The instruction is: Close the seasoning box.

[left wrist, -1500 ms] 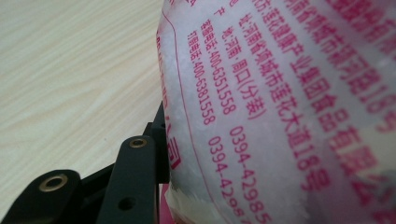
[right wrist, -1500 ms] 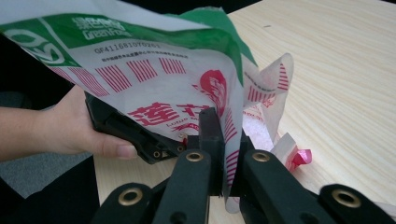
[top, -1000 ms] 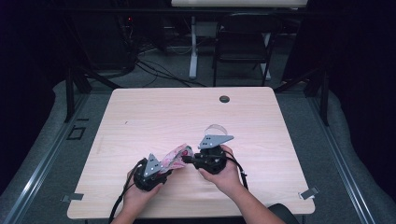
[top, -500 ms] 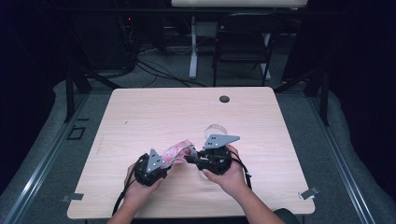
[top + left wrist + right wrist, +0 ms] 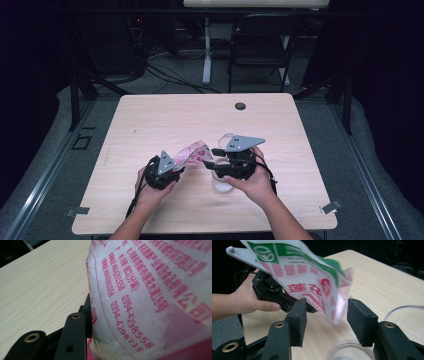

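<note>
Between the right gripper jaws hangs the corner of the pink-and-white bag. Those jaws have just been opening, pads now apart and off the plastic on both sides. One second ago this gripper sat pinched on that corner; now released. Left gripper is clamped on the bag's other end, printed film pressed against its jaw in the left gripper view, holding it tilted up off the table. Clear cup stands right below the right gripper, rim showing under its jaws. Likely meaning: the right hand has let go after tugging the bag's mouth, so the bag rides on the left gripper alone, ready to tip toward the cup.
</note>
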